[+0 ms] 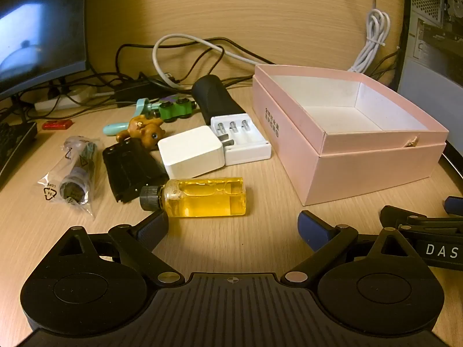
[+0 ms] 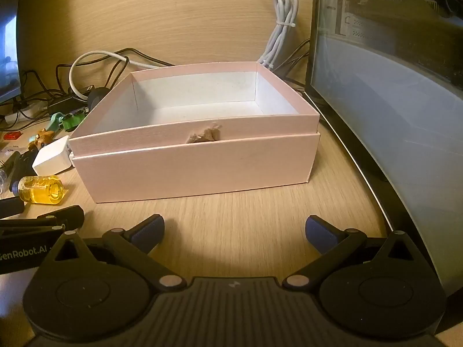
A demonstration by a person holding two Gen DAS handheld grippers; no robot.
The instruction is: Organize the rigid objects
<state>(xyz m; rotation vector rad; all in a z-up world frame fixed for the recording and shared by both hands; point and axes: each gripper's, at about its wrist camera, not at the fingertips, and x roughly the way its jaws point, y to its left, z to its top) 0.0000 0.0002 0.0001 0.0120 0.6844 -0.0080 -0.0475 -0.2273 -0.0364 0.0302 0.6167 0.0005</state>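
Left wrist view: the yellow bottle (image 1: 202, 198) lies on its side on the desk (image 1: 260, 245), cap pointing left, long axis left-right, just ahead of the wide-open, empty left gripper (image 1: 233, 228). The pink box (image 1: 361, 167) sits right; the right gripper (image 2: 234, 231) gapes empty too.

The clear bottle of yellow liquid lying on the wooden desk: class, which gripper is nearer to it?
Left. The left gripper sits open right behind the clear bottle of yellow liquid, one finger beside its cap; the right gripper faces the pink box, bottle off to its left.

A light wood-grain bench (image 1: 260, 245) meets a matching wooden back panel (image 1: 246, 8); a dark monitor (image 1: 37, 29) stands left, under warm light.
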